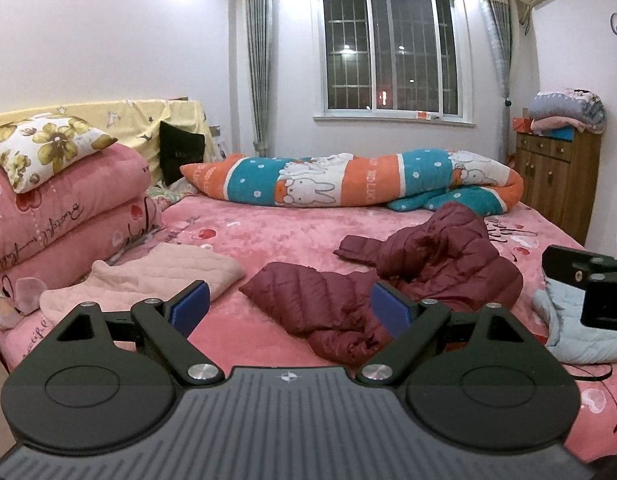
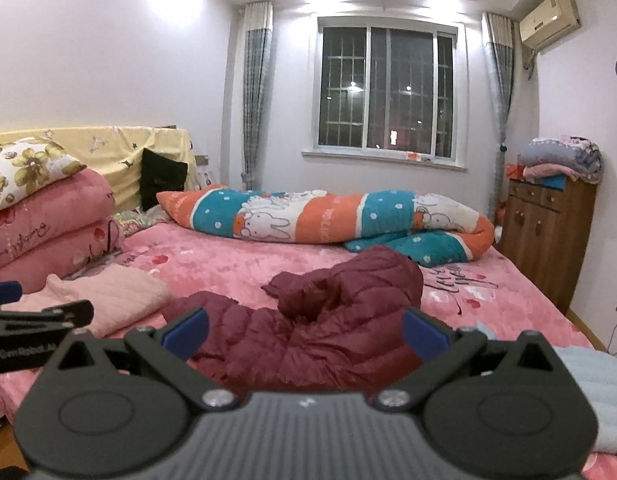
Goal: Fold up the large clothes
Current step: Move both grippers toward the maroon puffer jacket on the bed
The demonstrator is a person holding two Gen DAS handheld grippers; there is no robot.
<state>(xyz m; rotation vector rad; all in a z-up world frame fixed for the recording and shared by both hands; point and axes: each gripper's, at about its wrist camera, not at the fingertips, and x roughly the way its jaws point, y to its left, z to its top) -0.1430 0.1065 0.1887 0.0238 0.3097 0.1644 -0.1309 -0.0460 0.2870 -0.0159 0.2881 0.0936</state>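
A dark red padded jacket [image 1: 408, 276] lies crumpled in the middle of the pink bed [image 1: 268, 236]; it also shows in the right wrist view [image 2: 328, 320]. My left gripper [image 1: 288, 308] is open and empty, hovering above the bed's near edge in front of the jacket's left end. My right gripper [image 2: 304, 332] is open and empty, just in front of the jacket's near edge. The right gripper's body shows at the right edge of the left wrist view [image 1: 588, 292].
A folded pale pink quilted garment [image 1: 148, 276] lies left of the jacket. A light blue garment [image 1: 580, 332] lies at the right near edge. A rolled rabbit-print quilt [image 1: 348, 180] lies across the far side. Stacked pink quilts and a floral pillow [image 1: 40, 148] stand left. A wooden cabinet [image 1: 556, 180] stands right.
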